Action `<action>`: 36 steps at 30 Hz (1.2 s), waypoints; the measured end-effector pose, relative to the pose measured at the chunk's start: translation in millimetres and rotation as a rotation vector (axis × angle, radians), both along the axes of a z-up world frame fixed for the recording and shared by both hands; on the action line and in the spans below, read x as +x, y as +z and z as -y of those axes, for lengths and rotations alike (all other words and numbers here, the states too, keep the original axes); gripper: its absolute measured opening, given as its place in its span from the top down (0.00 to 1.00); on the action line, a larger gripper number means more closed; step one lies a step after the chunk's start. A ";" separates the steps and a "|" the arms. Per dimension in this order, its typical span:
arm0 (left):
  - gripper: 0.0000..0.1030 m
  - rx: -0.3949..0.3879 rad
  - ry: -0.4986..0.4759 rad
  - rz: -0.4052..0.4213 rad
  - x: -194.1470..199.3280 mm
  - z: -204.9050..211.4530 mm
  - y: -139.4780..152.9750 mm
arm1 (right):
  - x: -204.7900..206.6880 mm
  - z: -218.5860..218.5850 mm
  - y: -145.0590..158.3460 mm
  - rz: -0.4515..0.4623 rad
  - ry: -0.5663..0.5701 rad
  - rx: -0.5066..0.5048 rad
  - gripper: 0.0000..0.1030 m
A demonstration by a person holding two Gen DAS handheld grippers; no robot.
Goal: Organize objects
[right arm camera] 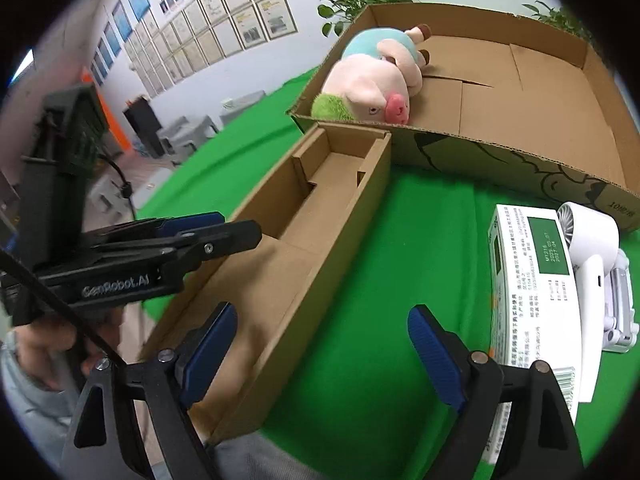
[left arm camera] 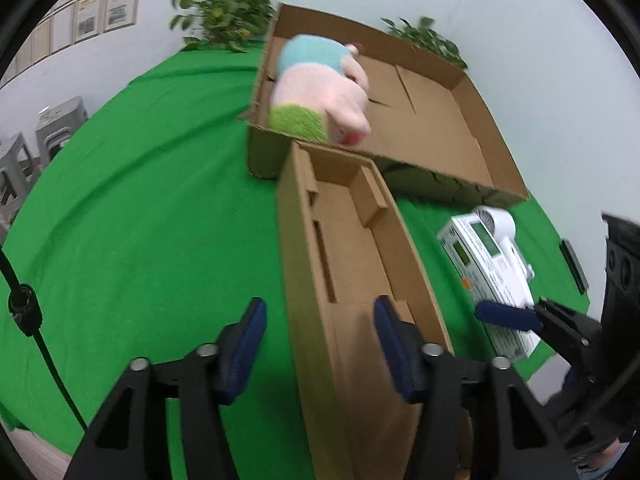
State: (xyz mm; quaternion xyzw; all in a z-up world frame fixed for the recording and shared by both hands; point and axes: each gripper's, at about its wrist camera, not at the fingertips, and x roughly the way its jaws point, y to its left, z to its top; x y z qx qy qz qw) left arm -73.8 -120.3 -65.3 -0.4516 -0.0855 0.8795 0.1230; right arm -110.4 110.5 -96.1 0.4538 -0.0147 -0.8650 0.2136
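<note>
My left gripper [left arm camera: 320, 320] straddles the near left wall of the long narrow cardboard box [left arm camera: 352, 248], its blue ribbed pads half apart, not pressing the wall. My right gripper [right arm camera: 320, 344] gapes wide over bare green cloth [right arm camera: 400, 280], gripping nothing. Just right of it lies a white printed carton [right arm camera: 532, 280] touching a small white plastic fan [right arm camera: 592, 248]. Beyond, a wide shallow corrugated tray [right arm camera: 500, 148] holds a soft pink plush pig [right arm camera: 372, 84] at its left end. Leafy plants [left arm camera: 224, 12] and framed sheets [right arm camera: 224, 28] line the pale wall; grey stools [left arm camera: 48, 128] stand off the table.
</note>
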 end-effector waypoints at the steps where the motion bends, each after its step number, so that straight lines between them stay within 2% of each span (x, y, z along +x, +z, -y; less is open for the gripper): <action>1: 0.59 -0.012 -0.013 0.004 0.3 -3.3 -2.3 | -2.5 -1.9 -3.9 0.001 -0.016 0.025 0.16; 5: 0.71 -0.013 0.001 0.012 0.7 -4.3 -4.8 | -8.3 1.8 -12.2 0.014 -0.036 0.026 0.15; 10: 0.75 -0.048 0.010 0.002 6.5 -12.8 -1.7 | -10.4 -5.8 -15.2 0.021 -0.100 0.036 0.15; 13: 0.76 -0.024 0.016 0.017 9.1 -13.0 -1.8 | -6.3 -9.2 -14.6 0.021 -0.118 0.035 0.15; 15: 0.83 0.004 0.016 0.034 11.2 -12.9 -1.7 | -4.3 -10.7 -15.1 0.033 -0.115 0.014 0.16; 16: 0.86 0.030 0.016 0.044 12.0 -12.7 -2.1 | -5.0 -11.3 -16.1 0.044 -0.108 -0.010 0.18; 18: 0.87 0.028 0.015 0.041 14.3 -16.1 -2.4 | -7.2 -13.9 -22.5 0.099 -0.086 -0.105 0.30; 19: 0.88 0.017 0.013 0.035 15.2 -18.8 -2.0 | -8.1 -15.5 -24.8 0.119 -0.086 -0.157 0.41; 20: 0.88 0.027 0.013 0.037 15.3 -19.3 -2.3 | -7.5 -15.8 -24.7 0.124 -0.084 -0.177 0.47; 22: 0.88 0.048 0.010 0.044 16.2 -21.3 -3.0 | -2.4 -10.3 -17.4 0.060 -0.084 -0.112 0.56; 23: 0.89 0.037 0.003 0.042 17.3 -25.3 -2.4 | -0.1 -8.9 -14.5 0.038 -0.094 -0.086 0.69; 25: 0.89 0.023 0.001 0.043 20.0 -31.3 -1.5 | 1.3 -12.5 -11.0 0.025 -0.139 -0.060 0.82; 36: 0.90 -0.005 0.042 0.048 27.7 -43.8 -3.0 | 5.3 -14.7 -9.7 -0.004 -0.187 -0.013 0.86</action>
